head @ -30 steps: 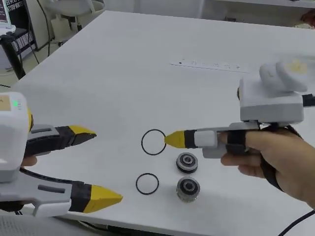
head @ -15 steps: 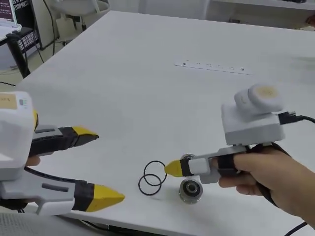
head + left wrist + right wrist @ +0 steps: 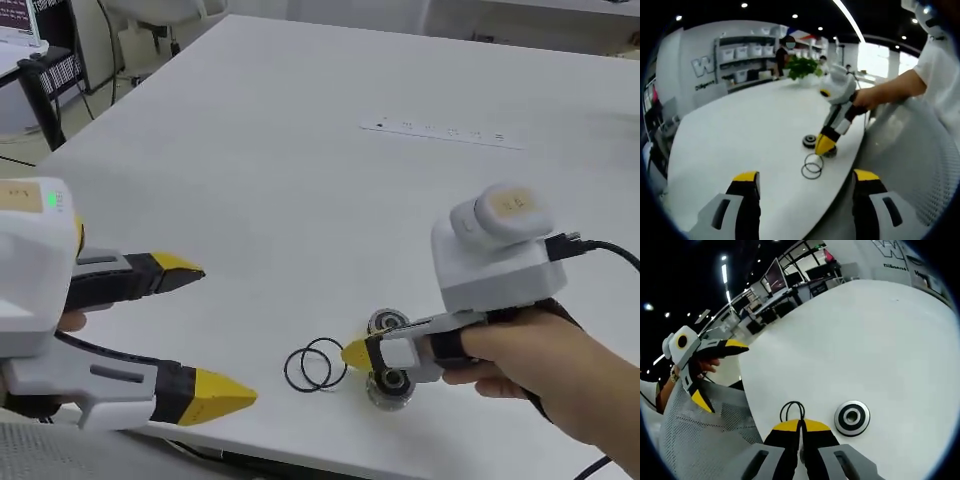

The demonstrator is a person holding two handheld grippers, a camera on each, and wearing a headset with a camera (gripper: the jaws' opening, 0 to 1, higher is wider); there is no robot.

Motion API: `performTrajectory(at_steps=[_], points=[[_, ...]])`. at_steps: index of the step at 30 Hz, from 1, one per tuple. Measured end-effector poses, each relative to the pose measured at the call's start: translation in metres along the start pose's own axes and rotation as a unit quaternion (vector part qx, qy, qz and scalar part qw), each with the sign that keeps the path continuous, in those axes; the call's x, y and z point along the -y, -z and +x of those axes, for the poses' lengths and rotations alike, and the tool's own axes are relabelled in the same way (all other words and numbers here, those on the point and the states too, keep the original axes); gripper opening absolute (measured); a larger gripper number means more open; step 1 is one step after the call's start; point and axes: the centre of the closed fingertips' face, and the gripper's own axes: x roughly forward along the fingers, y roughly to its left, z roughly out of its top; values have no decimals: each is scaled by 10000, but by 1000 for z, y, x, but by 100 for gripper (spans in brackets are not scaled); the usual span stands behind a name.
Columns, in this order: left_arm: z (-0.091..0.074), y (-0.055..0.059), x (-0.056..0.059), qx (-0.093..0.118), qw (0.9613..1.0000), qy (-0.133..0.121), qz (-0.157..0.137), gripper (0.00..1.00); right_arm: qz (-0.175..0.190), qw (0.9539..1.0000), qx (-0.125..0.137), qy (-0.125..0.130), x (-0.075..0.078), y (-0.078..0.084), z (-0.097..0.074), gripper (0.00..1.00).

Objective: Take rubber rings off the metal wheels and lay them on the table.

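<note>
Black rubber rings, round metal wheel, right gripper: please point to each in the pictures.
Black rubber rings (image 3: 286, 370): head view, left edge of nearer ring.
Round metal wheel (image 3: 852, 417): right gripper view, its dark hub.
Right gripper (image 3: 355, 353): head view, its yellow tips.

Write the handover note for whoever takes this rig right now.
Grippers: the left tool is open and empty, off to the side of the work. The right tool is shut, with its tip beside the rings.
Things: two rubber rings lie overlapping on the table. Two metal wheels stand just beside them, the nearer one partly under the right tool.
Done: both rings are off and laid down.
Left: nothing obvious; check the wheels for further rings.
</note>
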Motion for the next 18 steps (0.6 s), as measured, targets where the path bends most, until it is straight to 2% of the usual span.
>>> performTrajectory(at_steps=[18], points=[[0, 2, -2, -61, 10000, -50, -25, 76, -223, 9996, -4, 199, 7, -2, -3, 4]])
